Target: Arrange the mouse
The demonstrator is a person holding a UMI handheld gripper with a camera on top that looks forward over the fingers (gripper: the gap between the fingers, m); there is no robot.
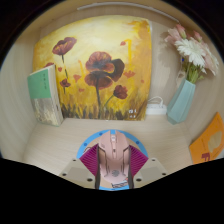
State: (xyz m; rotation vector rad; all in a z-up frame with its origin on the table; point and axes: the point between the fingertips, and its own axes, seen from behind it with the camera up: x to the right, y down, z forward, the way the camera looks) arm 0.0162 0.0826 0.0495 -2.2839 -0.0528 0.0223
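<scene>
Mouse (pixel 115 157), pinkish, sits low centre of the frame on a blue round mat (pixel 112 141), between the pads of the hand-held gripper (pixel 115 168). Fingers appear closed onto its flanks. Judged light, rigid, smooth-shelled, so possibly slippery; side grip at mid-body seems best. Flower painting (pixel 95 70) stands behind on the desk (pixel 50 145).

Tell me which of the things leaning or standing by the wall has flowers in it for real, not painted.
The vase, beyond the fingers, holds real-looking flowers. The painting only shows painted poppies, and the book has none.
</scene>
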